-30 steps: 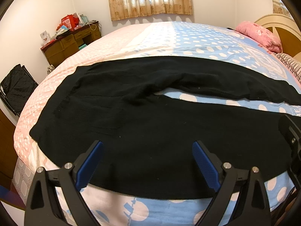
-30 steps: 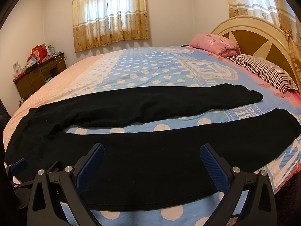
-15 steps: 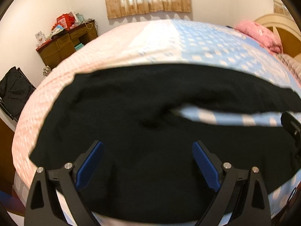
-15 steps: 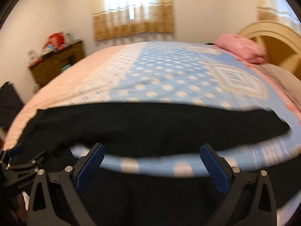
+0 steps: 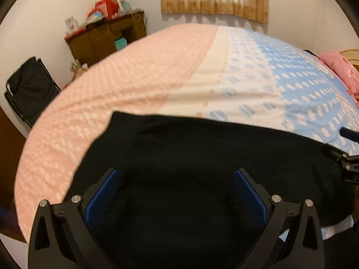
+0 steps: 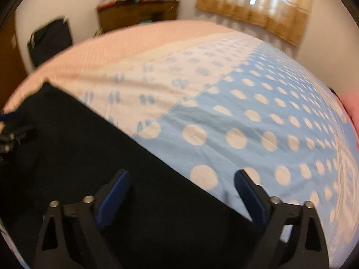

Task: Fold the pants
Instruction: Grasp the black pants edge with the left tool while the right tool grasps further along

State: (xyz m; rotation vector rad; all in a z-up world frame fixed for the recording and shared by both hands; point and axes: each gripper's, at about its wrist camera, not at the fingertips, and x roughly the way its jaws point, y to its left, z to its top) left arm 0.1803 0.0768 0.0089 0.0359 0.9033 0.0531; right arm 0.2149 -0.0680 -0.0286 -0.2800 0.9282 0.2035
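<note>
Left wrist: black pants (image 5: pixel 202 168) spread flat, dark, slightly rumpled on polka-dot bedspread (image 5: pixel 269 85); left gripper (image 5: pixel 177 192) fingers opening, right gripper (image 6: pixel 181 195) fingers closing, both empty.

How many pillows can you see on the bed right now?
1. A pink pillow lies at the far right edge of the bed in the left wrist view; the right wrist view shows only a pink sliver there. Others may be out of frame.
</note>
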